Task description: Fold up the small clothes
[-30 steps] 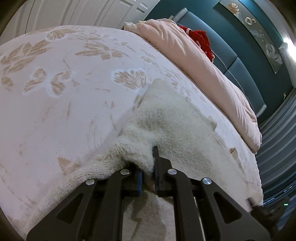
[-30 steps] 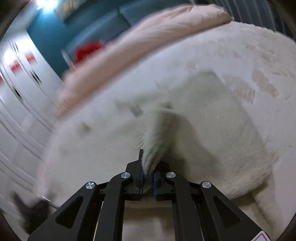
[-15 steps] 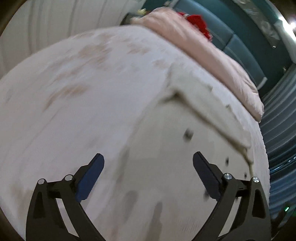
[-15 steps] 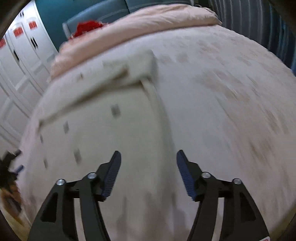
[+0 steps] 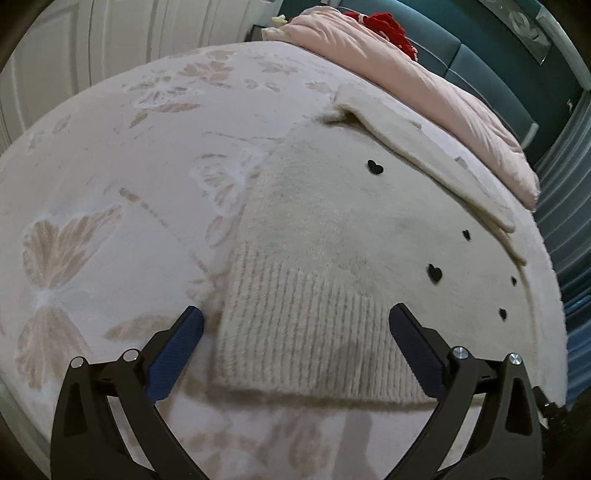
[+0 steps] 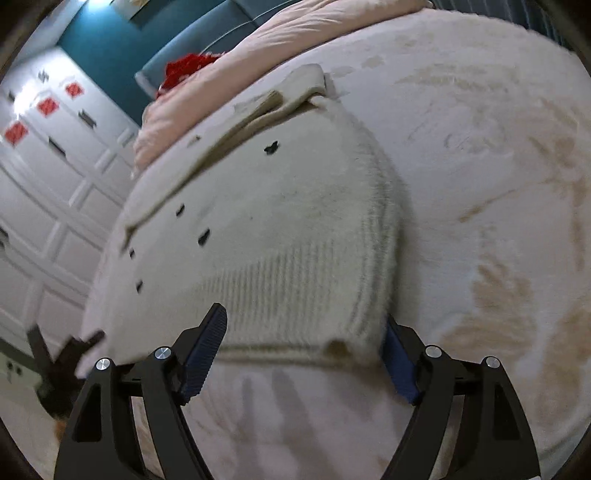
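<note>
Left wrist: one cream sweater, five black hearts, one pink duvet.

One cream knit sweater – five black hearts showing; one pink duvet; one red garment; two grippers – left gripper, right gripper.

Pink duvet, red garment

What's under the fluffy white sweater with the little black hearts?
The cream sweater lies flat on a pale bedspread with butterfly patterns, which shows all around it. Whether anything else hides beneath it cannot be seen; the knit covers that spot.
</note>
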